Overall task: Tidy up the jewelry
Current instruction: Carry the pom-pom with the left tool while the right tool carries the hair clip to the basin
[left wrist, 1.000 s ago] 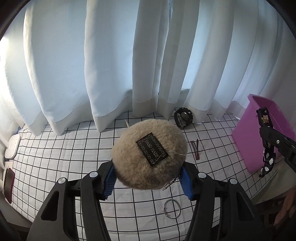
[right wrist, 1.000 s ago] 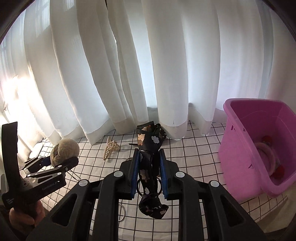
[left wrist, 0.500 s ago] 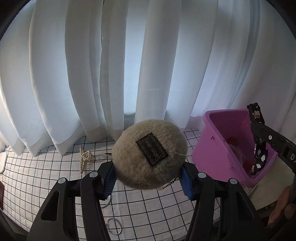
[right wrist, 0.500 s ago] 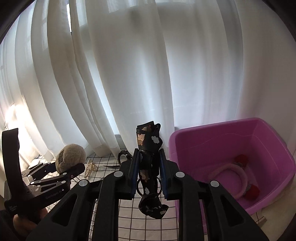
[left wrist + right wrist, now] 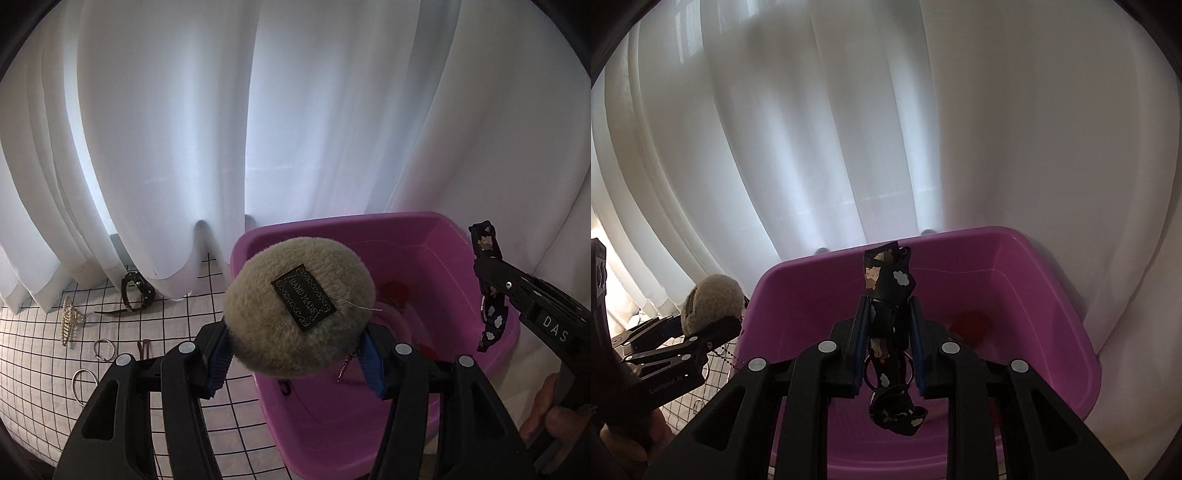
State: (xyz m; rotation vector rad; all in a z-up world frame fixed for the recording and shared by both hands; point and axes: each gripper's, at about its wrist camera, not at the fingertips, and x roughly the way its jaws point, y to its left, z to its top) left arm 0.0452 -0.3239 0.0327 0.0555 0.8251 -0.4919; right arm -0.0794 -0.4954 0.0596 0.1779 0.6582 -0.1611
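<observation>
My left gripper (image 5: 297, 354) is shut on a beige furry pompom (image 5: 299, 308) with a black label; a thin chain dangles under it. It hangs over the near left corner of the pink bin (image 5: 436, 258). My right gripper (image 5: 888, 321) is shut on a black patterned strap (image 5: 884, 280) with clouds and cats, held above the pink bin (image 5: 1027, 266). Inside the bin lie a pink hoop and red pieces (image 5: 969, 323). The right gripper with its strap (image 5: 491, 321) shows at the right of the left wrist view; the pompom (image 5: 713, 306) shows at the left of the right wrist view.
On the checked cloth (image 5: 33, 369) left of the bin lie a pearl claw clip (image 5: 68, 319), a dark bracelet (image 5: 136, 295), two metal rings (image 5: 103, 349) and a small red clip (image 5: 143, 347). White curtains (image 5: 295, 129) hang close behind.
Both grippers have swung to the right with their loads. The pink bin went from the right edge to directly under both grippers; the loose jewelry slid off to the left.
</observation>
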